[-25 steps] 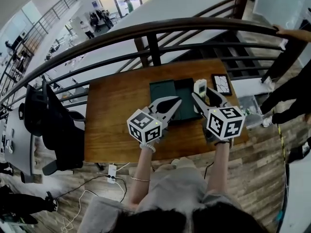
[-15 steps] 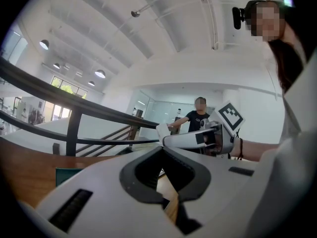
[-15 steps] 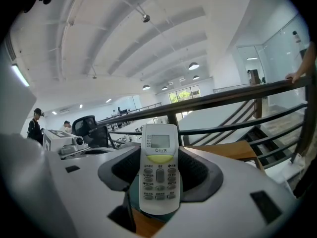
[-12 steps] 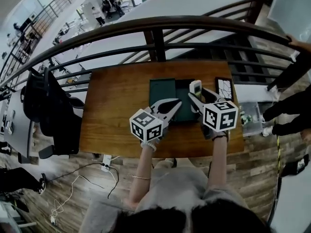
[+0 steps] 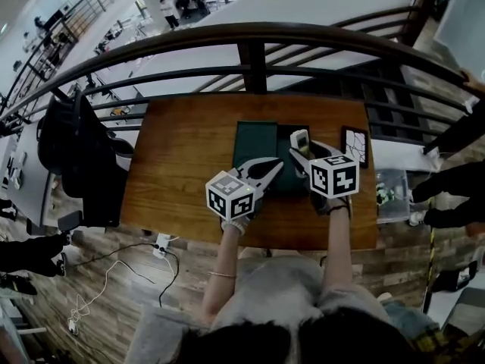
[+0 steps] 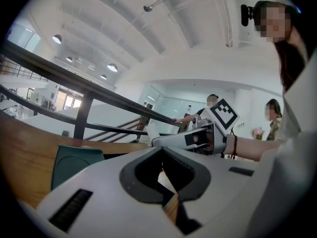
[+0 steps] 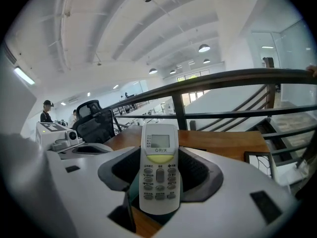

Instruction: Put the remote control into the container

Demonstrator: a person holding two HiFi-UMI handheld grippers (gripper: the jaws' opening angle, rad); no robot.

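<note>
My right gripper (image 5: 295,155) is shut on the lower end of a white remote control (image 5: 300,138). The remote (image 7: 159,167) stands upright between the jaws, screen and buttons facing the camera. It hangs at the right edge of the dark green container (image 5: 254,139), an open box in the middle of the wooden table (image 5: 182,158). My left gripper (image 5: 278,163) is shut with nothing in it and hovers over the container's near edge, left of the right gripper. In the left gripper view its tips (image 6: 161,150) meet, and a green container panel (image 6: 74,162) lies to the left.
A black-framed pad with a white pattern (image 5: 354,144) lies on the table's right end. A dark metal railing (image 5: 250,36) runs behind the table. A black office chair (image 5: 76,158) stands to the left, and a clear bin (image 5: 390,188) sits on the floor to the right.
The head view has swung a little, shifting the table in the picture. Both grippers stay in nearly the same place by the container, the right one still gripping the remote.
</note>
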